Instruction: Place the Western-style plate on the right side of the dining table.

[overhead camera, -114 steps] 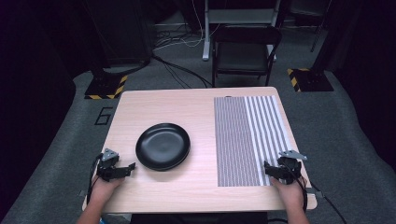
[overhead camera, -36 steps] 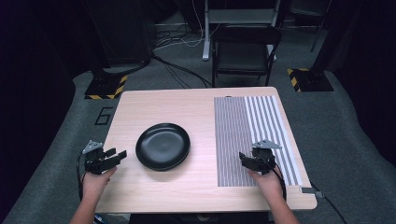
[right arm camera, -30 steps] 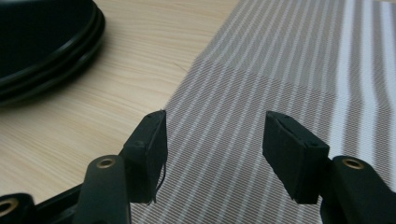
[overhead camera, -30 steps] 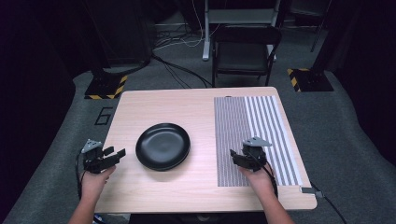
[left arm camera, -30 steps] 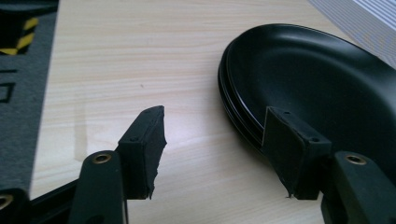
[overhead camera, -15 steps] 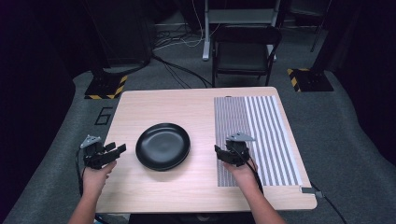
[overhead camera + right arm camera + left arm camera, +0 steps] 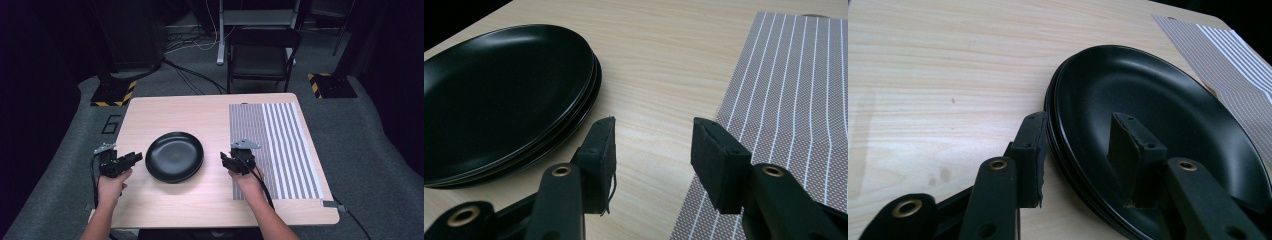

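Note:
A stack of black plates (image 7: 174, 156) sits in the middle of the wooden table (image 7: 190, 112). My left gripper (image 7: 135, 158) is at its left rim. In the left gripper view the jaws (image 7: 1078, 125) have just been closing and straddle the rim of the plates (image 7: 1158, 100), one pad outside the edge and one over the bowl, without pressing. My right gripper (image 7: 224, 160) points left, between the plates and the striped mat (image 7: 280, 145). Its jaws (image 7: 654, 127) have also been closing, stand open over bare wood and hold nothing. The plates (image 7: 499, 95) lie just ahead on their left.
The grey striped mat (image 7: 794, 90) covers the table's right third, and its left edge runs under my right gripper. A black chair (image 7: 262, 55) stands behind the table. Two yellow-and-black stand bases (image 7: 112, 93) and cables lie on the floor beyond.
My right hand has slid left off the striped mat toward the plates. My left hand has stayed at the plates' left rim.

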{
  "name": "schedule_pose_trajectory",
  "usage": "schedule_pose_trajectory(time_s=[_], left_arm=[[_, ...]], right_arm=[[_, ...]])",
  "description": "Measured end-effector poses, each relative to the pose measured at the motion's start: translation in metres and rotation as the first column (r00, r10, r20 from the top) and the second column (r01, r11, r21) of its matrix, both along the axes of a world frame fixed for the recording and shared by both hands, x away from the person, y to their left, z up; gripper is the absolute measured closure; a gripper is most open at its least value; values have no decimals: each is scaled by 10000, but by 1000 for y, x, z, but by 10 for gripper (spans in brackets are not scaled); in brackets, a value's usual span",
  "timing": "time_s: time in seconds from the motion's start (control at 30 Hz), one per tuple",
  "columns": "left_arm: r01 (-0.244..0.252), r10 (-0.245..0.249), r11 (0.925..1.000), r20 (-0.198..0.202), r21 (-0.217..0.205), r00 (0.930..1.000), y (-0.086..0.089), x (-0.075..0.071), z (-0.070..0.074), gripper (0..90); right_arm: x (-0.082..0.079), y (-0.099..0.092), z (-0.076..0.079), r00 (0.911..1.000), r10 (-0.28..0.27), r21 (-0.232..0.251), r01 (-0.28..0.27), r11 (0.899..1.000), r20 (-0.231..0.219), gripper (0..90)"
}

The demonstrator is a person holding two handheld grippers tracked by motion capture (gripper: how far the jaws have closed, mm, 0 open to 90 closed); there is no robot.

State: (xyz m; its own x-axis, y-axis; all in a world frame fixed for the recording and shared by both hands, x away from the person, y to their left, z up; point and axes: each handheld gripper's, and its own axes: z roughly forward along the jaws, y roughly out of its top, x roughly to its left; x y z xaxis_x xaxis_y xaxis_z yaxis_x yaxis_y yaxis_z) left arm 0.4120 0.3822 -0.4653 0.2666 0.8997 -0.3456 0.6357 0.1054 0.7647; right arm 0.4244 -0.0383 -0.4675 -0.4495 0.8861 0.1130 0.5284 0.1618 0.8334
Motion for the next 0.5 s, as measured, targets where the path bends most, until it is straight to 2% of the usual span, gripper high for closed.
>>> schedule_pose_trajectory(time_s=[0.17,0.2,0.23,0.3,0.4,0.5], left_arm=[[-46,46,10000,-59,-11,10000,-4,3,-4,632],[-106,105,9999,-172,-72,9998,-5,5,-5,632],[-130,129,9999,-246,-46,9996,-6,7,-6,641],[-135,134,9999,-266,-30,9996,-6,8,-6,656],[-271,258,9994,-590,-217,9979,-7,12,-7,671],[-267,260,9996,-681,-91,9973,-8,15,-8,683]], right_arm=[[3,5,-4,10000,52,-46,-52,10000,-8,545],[3,6,-4,10000,68,-8,-68,10000,-35,554],[5,8,-6,9996,43,190,-38,9998,-261,565],[7,9,-7,9991,66,325,-53,9995,-413,571],[9,11,-8,9987,81,389,-62,9992,-499,577],[11,14,-8,9979,26,432,2,9991,-655,605]])
